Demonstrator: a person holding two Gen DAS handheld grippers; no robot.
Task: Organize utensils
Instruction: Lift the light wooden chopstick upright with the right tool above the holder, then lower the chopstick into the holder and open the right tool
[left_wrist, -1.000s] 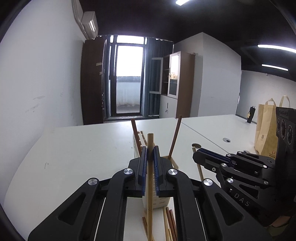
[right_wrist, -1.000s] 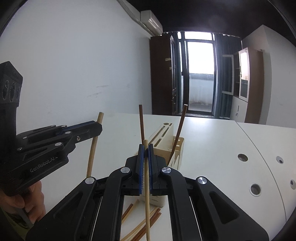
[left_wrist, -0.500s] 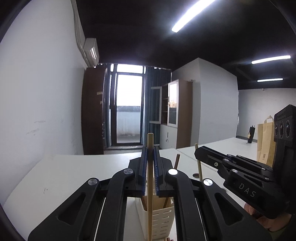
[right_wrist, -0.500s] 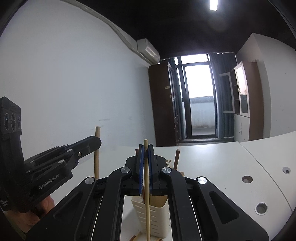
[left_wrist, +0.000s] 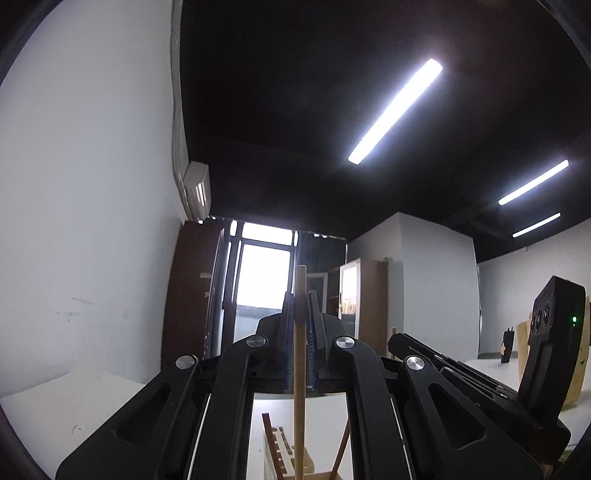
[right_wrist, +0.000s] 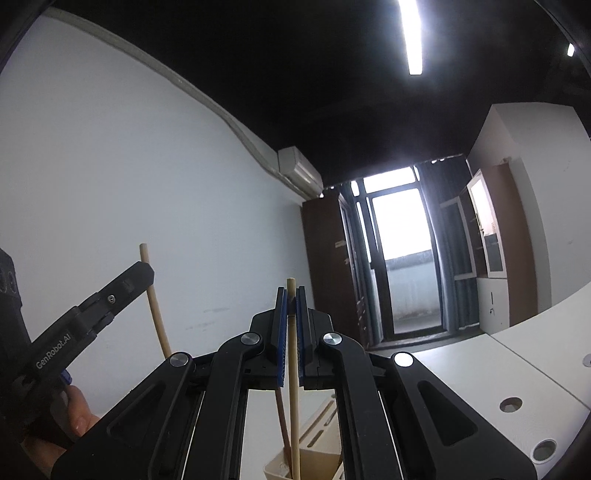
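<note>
My left gripper (left_wrist: 300, 306) is shut on a light wooden chopstick (left_wrist: 299, 387), held upright; its lower end hangs over the cream utensil holder (left_wrist: 284, 454) below. My right gripper (right_wrist: 291, 302) is shut on another light wooden chopstick (right_wrist: 294, 406), upright, its lower end reaching into the holder (right_wrist: 314, 454). Dark brown chopsticks (left_wrist: 341, 454) stand tilted in the holder, one also showing in the right wrist view (right_wrist: 282, 421). The right gripper shows in the left wrist view (left_wrist: 461, 376); the left gripper with its chopstick (right_wrist: 155, 302) shows in the right wrist view.
The white table (right_wrist: 509, 354) has round cable holes (right_wrist: 511, 405). A brown paper bag (left_wrist: 576, 376) stands at the far right. A white wall (left_wrist: 85, 221) is on the left, a glass door (left_wrist: 258, 288) and cabinets behind.
Both grippers have tilted upward and come closer over the holder; the table and loose chopsticks have dropped out of view. Both chopsticks stay gripped.
</note>
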